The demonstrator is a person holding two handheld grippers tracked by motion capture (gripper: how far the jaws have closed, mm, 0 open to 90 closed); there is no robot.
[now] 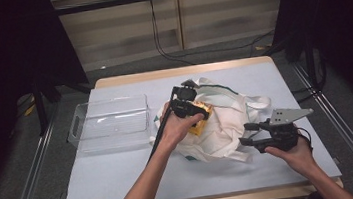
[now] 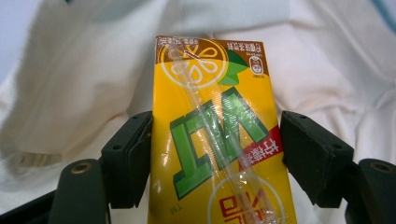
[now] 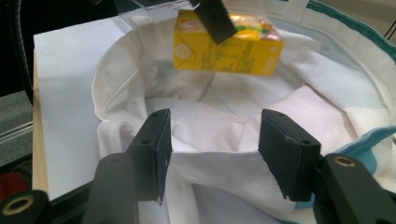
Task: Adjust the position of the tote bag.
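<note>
1. Left tool [image 1: 205,110] gripping a yellow lemon-tea carton [image 2: 217,140], both pads pressing on the carton's narrow sides, as seen in the left gripper view.
2. Carton hanging just above the mouth of the white tote bag [image 1: 227,124], clear of the cloth beneath, lying roughly level in the right gripper view [image 3: 228,43].
3. Wrapped clear straw [image 2: 210,116] running diagonally across the carton's printed face.
4. Right tool [image 1: 251,133] resting at the near-right edge of the tote bag, jaws standing apart with the bag's white rim [image 3: 205,158] lying between them; not possible to tell whether the pads are pressing on the cloth.
5. Tote bag lying crumpled and open in the middle of the tabletop [image 1: 123,181], its teal-trimmed edge [image 3: 359,140] showing right of the right tool in the right gripper view, its handles [image 1: 260,102] trailing off on the bag's far right side.
6. Clear plastic tray [image 1: 112,123] sitting just left of the tote bag, apart from the carton.
7. Left hand [image 1: 178,129] hovering over the bag's left part; right hand [image 1: 296,153] staying near the bag's right front corner.
</note>
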